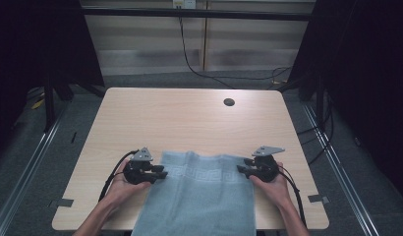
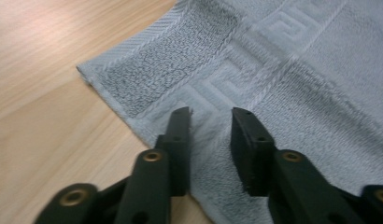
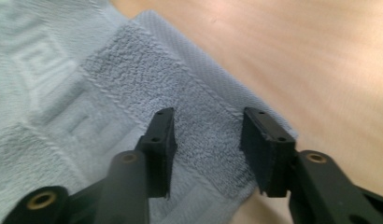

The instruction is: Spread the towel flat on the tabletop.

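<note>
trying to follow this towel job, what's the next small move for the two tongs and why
Probably close both tongs on the towel's far corners. The left tongs and right tongs each sit open over a side edge by the patterned band, pads not pinching the cloth, which lies flat on the table.

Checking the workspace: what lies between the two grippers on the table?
The grey towel spans the stretch from the left gripper to the right gripper, seen in the high view.

The towel's [image 1: 199, 196] near end is cut off by the high view's bottom edge between the forearms; whether either gripper's pads press it is unclear.
</note>
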`<state>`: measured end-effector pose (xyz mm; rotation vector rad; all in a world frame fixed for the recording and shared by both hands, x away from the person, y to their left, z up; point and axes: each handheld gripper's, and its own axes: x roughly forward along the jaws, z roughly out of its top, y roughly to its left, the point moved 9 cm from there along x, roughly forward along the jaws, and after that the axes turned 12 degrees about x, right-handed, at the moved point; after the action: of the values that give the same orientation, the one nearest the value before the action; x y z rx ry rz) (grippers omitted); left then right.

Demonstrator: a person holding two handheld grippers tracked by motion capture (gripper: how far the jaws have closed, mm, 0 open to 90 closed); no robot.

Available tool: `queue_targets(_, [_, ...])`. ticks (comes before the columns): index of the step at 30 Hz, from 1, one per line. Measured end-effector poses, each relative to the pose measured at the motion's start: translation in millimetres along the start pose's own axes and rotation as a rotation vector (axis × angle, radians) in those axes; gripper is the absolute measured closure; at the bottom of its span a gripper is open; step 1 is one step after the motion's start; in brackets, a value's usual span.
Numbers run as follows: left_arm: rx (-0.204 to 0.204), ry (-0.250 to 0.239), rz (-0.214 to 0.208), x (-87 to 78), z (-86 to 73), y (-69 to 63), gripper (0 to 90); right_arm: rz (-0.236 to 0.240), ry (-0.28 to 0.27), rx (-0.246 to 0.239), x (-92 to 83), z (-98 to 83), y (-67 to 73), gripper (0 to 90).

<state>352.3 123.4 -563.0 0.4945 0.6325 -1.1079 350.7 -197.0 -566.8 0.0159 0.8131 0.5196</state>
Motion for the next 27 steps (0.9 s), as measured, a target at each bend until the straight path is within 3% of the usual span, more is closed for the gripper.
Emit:
queue_targets(2, [0.012, 0.019, 0.047, -4.5, -4.8, 5.0, 76.1, -0.006, -0.01, -0.003, 8.1, 7.2, 0.6, 61.0])
queue_targets(4, [-0.005, 0.014, 0.058, -8.2, -9.0, 10.2, 76.2, -0.012, -0.013, -0.007, 15.2, 14.3, -0.7, 61.2])
queue_targets(9, [-0.098, -0.01, 0.076, -14.0, -16.8, 32.1, 77.3, -0.024, 0.001, 0.023, 34.1, 34.9, -7.8, 61.0])
queue_targets(13, [-0.131, -0.015, 0.094, -19.9, -23.2, 38.8, 77.4, -0.01, -0.01, 0.075, 43.3, 45.5, -13.2, 61.2])
queue_targets(18, [-0.164, -0.041, 0.074, -23.1, -26.1, 39.3, 75.9, 0.007, -0.004, 0.074, 39.9, 41.8, -6.7, 55.4])
queue_targets(22, [-0.215, -0.062, 0.042, -26.3, -25.4, 38.0, 65.8, 0.068, -0.041, 0.065, 24.1, 41.9, 8.3, 54.2])
queue_targets(25, [-0.244, -0.106, 0.048, -32.8, -23.6, 45.5, 61.8, 0.073, -0.036, 0.034, 15.4, 40.6, 9.2, 54.1])
queue_targets(27, [-0.275, -0.123, 0.072, -37.1, -23.8, 55.2, 60.5, 0.068, -0.04, 0.049, 12.4, 40.4, 3.7, 53.6])
